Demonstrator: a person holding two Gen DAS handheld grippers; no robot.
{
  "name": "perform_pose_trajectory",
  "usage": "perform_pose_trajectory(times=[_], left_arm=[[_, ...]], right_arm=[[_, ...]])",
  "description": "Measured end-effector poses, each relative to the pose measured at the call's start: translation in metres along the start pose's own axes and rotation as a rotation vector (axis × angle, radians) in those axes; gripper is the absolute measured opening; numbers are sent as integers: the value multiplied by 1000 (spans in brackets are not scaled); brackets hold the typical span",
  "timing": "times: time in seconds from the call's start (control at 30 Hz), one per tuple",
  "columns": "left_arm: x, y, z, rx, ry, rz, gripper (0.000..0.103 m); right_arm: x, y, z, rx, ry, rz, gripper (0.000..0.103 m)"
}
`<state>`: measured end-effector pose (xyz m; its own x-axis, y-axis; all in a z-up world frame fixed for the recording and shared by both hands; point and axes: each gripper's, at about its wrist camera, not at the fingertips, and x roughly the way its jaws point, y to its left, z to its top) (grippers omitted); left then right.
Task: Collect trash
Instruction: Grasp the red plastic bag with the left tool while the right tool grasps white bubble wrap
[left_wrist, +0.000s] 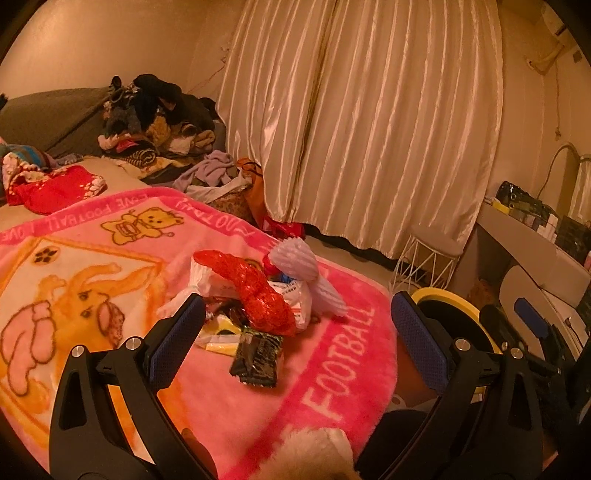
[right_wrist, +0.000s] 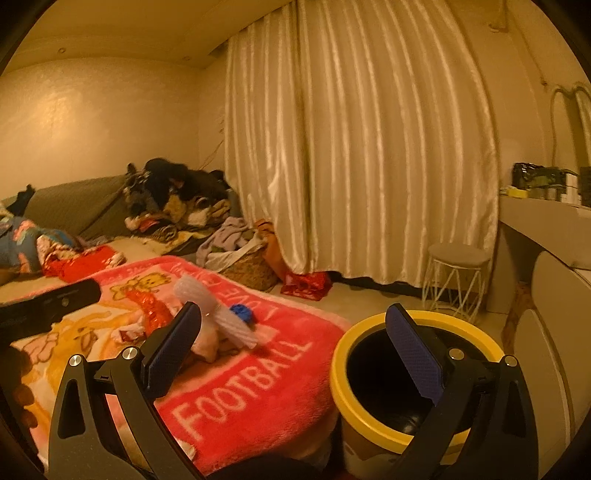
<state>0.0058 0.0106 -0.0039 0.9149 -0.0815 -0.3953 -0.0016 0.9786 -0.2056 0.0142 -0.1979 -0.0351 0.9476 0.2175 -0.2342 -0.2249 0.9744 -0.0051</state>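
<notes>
left claw (left_wrist: 297, 328) spread wide, empty, above trash pile (left_wrist: 258, 299) on pink blanket (left_wrist: 332, 369); right claw (right_wrist: 291, 347) also apart, over yellow-rimmed bin (right_wrist: 369, 417). light, crinkly, soft stuff (likely slippery wrappers); best pinched at red net's (left_wrist: 258, 291) bunched middle.

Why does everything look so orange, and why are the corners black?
Left wrist view: warm dim room light tints the pink blanket and curtain orange; the round fisheye lens leaves black corners and bends edges. Right wrist view: same orange cast, shiny streaks glare on the curtain, and the yellow-rimmed bin looks bulged.
</notes>
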Motion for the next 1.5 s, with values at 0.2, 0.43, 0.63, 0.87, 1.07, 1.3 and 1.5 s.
perform_pose_trajectory(times=[0.2,0.43,0.63,0.87,1.07,1.3,1.5], left_arm=[[5,18,9,-30,-18,2,93],[14,49,23,-82,-26,45,93],[24,77,38,-121,-24,114,93],[45,102,53,-157,9,101,93],[78,110,58,-178,93,85,92],[119,119,54,-240,200,18,92],[146,123,42,-310,296,-34,88]], right_arm=[[21,20,7,-52,56,102,97],[55,50,19,-105,114,219,97],[87,70,31,-139,150,288,97],[130,84,39,-187,217,317,97],[167,91,35,-232,276,292,97],[202,99,27,-311,322,301,94],[220,109,20,-331,380,372,51]])
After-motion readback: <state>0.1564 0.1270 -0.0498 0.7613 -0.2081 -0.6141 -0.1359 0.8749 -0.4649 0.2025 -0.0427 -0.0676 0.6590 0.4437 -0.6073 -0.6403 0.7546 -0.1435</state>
